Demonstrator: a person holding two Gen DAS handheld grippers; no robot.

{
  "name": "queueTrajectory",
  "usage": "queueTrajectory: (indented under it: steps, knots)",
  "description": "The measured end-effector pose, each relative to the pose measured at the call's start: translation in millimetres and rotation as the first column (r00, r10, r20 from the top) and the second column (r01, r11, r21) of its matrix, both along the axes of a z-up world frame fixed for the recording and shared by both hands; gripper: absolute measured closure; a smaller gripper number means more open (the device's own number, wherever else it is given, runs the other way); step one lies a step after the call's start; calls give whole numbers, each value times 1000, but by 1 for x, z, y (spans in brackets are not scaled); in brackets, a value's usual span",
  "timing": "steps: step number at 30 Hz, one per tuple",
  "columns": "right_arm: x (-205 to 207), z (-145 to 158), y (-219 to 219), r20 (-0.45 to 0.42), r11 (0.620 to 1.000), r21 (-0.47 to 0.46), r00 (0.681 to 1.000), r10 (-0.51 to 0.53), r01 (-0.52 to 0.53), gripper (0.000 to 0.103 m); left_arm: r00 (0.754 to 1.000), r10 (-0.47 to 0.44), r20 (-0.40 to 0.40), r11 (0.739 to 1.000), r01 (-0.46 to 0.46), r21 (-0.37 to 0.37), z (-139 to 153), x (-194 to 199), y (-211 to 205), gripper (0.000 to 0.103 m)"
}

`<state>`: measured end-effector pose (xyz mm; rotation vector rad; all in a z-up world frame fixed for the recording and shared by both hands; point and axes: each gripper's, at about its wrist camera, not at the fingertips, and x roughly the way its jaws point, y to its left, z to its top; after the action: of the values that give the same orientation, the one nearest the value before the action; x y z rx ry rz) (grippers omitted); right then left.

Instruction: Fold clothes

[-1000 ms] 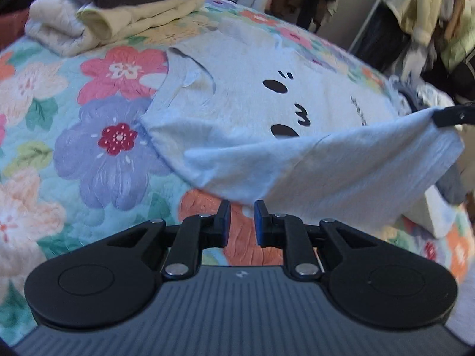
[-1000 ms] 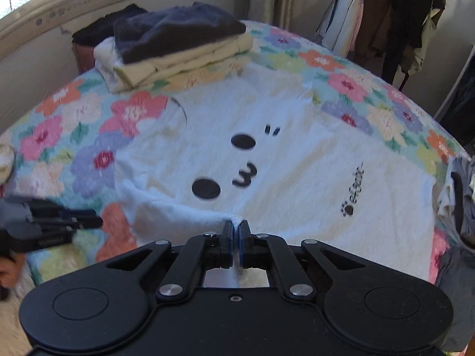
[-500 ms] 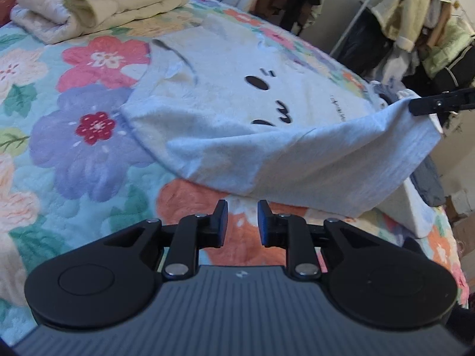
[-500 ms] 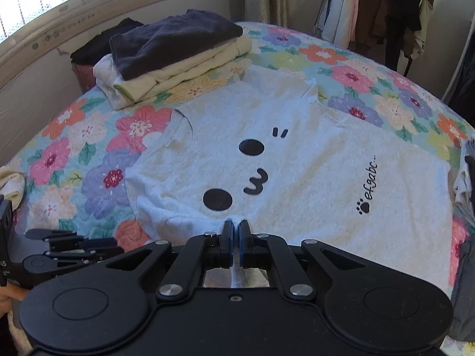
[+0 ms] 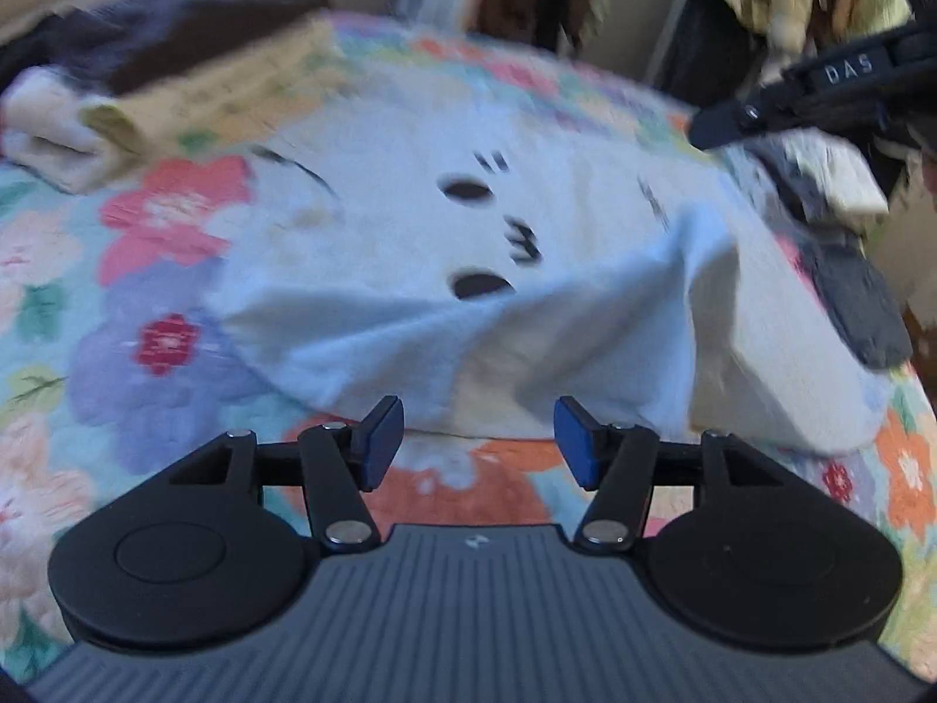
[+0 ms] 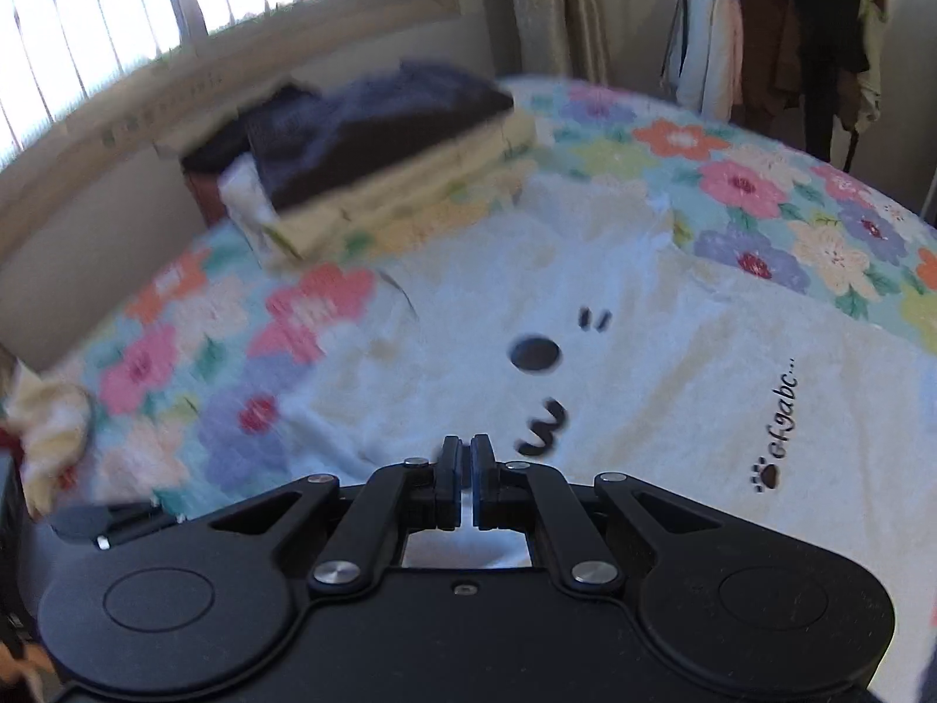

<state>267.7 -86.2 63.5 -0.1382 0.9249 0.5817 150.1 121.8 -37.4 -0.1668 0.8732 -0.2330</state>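
Lying spread across the floral bedspread (image 6: 761, 187), the white T-shirt (image 6: 673, 386) with its printed face is seen front side up, its near edge lifted and doubled over toward the print. The left gripper (image 5: 477, 439) is held just before that raised fold, angled downward over the bedspread; its jaws have just been opening and now stand well apart, with nothing between the blue pads, the cloth being just beyond them and not touched. The right gripper (image 6: 465, 483) is tilted downward over the near part of the shirt, and its jaws are pressed together on a pinch of white fabric, which can be seen in the slit between the pads and in the gap behind them. In the left wrist view the right gripper appears at the upper right, above the shirt's far side. A stack of folded clothes (image 6: 375, 158) is set at the far corner of the bed, apart from the shirt. Both views are blurred.
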Motion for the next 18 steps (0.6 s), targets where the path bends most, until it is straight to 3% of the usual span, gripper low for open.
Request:
queueTrajectory:
  steps: [3, 5, 7, 9, 12, 14, 18]
  knots:
    - [8, -23, -9, -81, 1000, -7, 997, 8, -8, 94, 993, -42, -111, 999, 46, 28, -8, 44, -17, 46]
    - [5, -40, -20, -116, 1000, 16, 993, -10, 12, 91, 991, -37, -126, 997, 44, 58, -14, 66, -29, 46]
    - [-1, -56, -31, -134, 998, 57, 991, -23, 30, 64, 990, -37, -136, 996, 49, 81, -22, 84, -37, 46]
    - [-5, -73, -42, -166, 994, 83, 985, -55, 69, 48, 987, -39, -153, 994, 54, 91, -33, 98, -43, 46]
    - [-9, -98, -63, -246, 984, 113, 963, -109, 141, 46, 989, -5, -148, 998, 15, 63, -44, 99, -41, 46]
    - [-9, -117, -78, -314, 970, 148, 939, -138, 192, 42, 992, -34, -118, 998, 40, 44, -45, 93, -36, 46]
    - [-6, -155, -106, -455, 919, 197, 862, -222, 341, 42, 993, -80, -82, 997, 81, 12, -48, 89, -22, 46]
